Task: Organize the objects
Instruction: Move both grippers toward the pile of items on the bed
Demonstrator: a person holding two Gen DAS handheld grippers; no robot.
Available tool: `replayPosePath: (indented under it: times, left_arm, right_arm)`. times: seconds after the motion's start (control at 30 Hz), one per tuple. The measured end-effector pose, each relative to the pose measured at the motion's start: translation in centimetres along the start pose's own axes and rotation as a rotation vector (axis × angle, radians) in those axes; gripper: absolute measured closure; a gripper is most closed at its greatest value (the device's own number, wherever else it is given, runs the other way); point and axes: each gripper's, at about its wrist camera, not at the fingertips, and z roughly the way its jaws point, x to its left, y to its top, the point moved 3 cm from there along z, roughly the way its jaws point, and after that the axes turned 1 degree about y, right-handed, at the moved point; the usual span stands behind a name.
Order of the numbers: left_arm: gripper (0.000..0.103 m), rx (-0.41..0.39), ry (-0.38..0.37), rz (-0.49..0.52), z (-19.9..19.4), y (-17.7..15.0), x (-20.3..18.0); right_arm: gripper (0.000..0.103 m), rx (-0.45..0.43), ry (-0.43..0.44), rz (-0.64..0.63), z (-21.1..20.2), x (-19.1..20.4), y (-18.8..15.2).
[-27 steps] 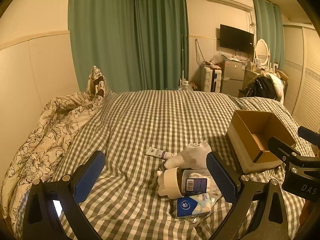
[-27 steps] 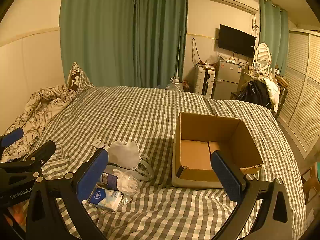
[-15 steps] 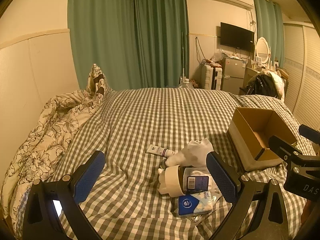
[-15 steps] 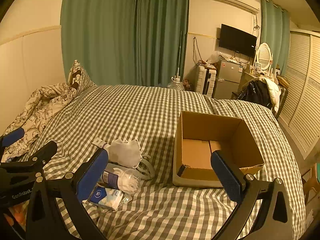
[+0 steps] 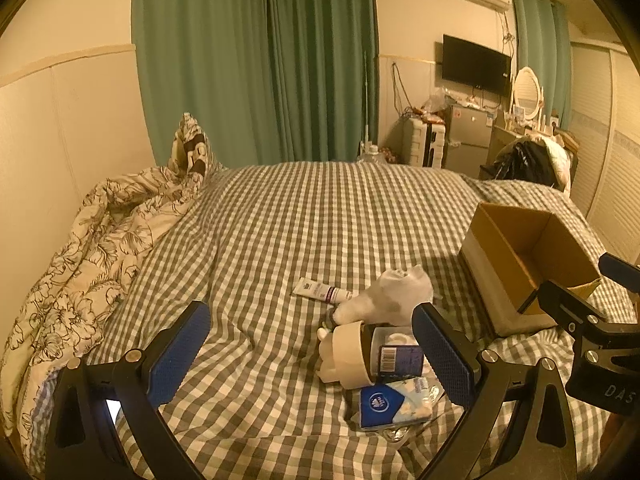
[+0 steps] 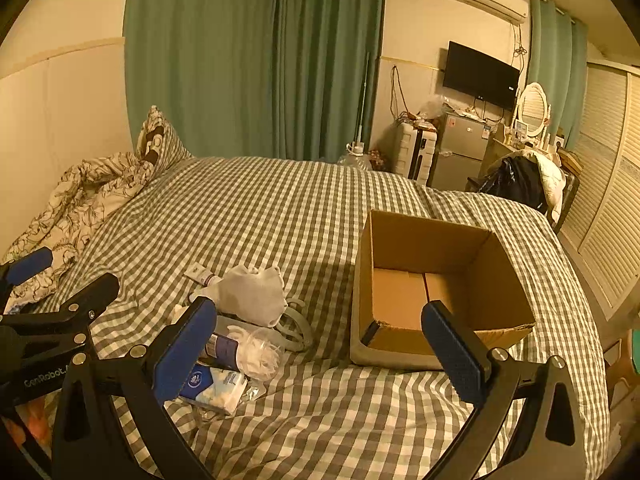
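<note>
A pile of small objects lies on the checked bed: a white tube (image 5: 322, 291), a white sock (image 5: 394, 294), a roll of tape (image 5: 348, 354), a clear jar with a barcode label (image 5: 396, 354) and a blue tissue pack (image 5: 394, 402). An open, empty cardboard box (image 6: 436, 284) stands to their right. My left gripper (image 5: 312, 356) is open and empty, above the bed just left of the pile. My right gripper (image 6: 320, 348) is open and empty, between the pile (image 6: 248, 308) and the box.
A flowered quilt (image 5: 92, 248) is bunched along the left wall. Beyond the bed's far end stand green curtains (image 5: 260, 60), a small fridge (image 6: 460, 152) and a chair with clothes (image 6: 520, 180). Slatted wardrobe doors (image 6: 612, 200) are at the right.
Both views have tilted slightly, so the bed and objects sit a little lower and nearer. Both grippers stay open; nothing on the bed has moved.
</note>
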Motion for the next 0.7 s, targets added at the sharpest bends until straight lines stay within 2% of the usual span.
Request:
replayPosePath:
  times: [0.47,0.63,0.7]
  left_arm:
    - [0.005,0.100,-0.014,0.007,4.6,-1.8,0.2]
    - [0.005,0.189,-0.034,0.026,7.5,-3.3,-0.1]
    - [0.005,0.254,-0.049,0.037,9.2,-4.3,-0.4]
  right_arm:
    - [0.000,0.130,-0.001,0.001,4.2,0.2,-1.8]
    - [0.000,0.194,-0.003,0.016,5.9,-0.1,-2.6]
    - [0.000,0.219,-0.003,0.023,6.7,-0.3,-2.8]
